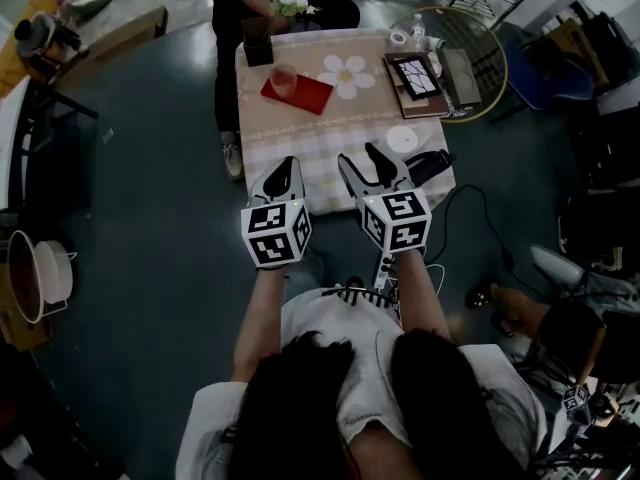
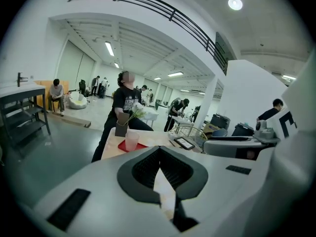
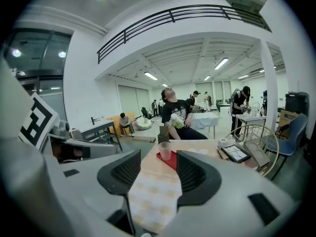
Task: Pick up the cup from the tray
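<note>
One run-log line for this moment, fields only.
phase: pre-reach | cup: upright on red tray, untouched | left claw: shut, empty | right claw: open, empty

Readable text: none is found in any view.
Left gripper (image 1: 287,166), marker cube (image 1: 275,233): only black-and-white square patterns are shown, no letters or numbers.
Right gripper (image 1: 358,156), marker cube (image 1: 397,220): patterns of the same kind are shown, no writing.

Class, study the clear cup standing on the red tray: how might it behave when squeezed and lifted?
The cup looks translucent and apparently empty, so probably light and perhaps easily squashed. It is taller than wide, standing upright on the red tray, so a sideways nudge may tip it.
</note>
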Tool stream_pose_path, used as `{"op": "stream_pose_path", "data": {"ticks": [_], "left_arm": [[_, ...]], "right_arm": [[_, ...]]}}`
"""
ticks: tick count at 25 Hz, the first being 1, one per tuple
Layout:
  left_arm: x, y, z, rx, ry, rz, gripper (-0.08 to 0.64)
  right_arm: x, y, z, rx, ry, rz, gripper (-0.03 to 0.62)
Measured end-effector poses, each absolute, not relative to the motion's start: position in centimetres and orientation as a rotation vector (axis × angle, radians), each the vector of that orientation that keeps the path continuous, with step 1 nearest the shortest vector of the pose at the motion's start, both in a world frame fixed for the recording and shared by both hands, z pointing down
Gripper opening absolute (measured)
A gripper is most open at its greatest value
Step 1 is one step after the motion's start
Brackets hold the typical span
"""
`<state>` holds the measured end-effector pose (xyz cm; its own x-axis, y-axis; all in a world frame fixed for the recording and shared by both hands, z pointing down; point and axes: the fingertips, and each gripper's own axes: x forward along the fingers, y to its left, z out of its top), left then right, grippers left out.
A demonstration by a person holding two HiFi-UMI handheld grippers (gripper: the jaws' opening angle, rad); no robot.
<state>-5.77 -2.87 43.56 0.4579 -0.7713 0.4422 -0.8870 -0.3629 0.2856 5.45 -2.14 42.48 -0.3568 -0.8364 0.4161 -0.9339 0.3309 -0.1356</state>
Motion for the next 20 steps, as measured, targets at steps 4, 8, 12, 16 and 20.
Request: {"op": "stream_pose_path", "data": {"ticks": [4,8,12,16,20], "left_arm": [[-7.0,-5.1,43.8,2.234,-1.364,0.333,0.006],[-7.6,-7.1,43.7,2.254,-1.340,0.342,0.006],[-8.3,-8.8,43.9,2.256,-1.329,0.339,0.006],[-8.5,-10.1,43.8,2.259,-1.332,0.340,0.006],[-9.2,-11.6,44.0,2.249,-1.344,0.325,0.006]], "right_arm": [[4.0,-4.1,42.6,1.586,-2.309,0.485,0.236],[3.2,-6.1,42.2,1.617,-2.325,0.483,0.250],[3.1,-7.8,41.9,1.645,-2.317,0.471,0.253],[2.5,-9.5,41.8,1.620,-2.312,0.436,0.282],[1.5,-11.4,42.1,1.584,-2.329,0.422,0.304]]}}
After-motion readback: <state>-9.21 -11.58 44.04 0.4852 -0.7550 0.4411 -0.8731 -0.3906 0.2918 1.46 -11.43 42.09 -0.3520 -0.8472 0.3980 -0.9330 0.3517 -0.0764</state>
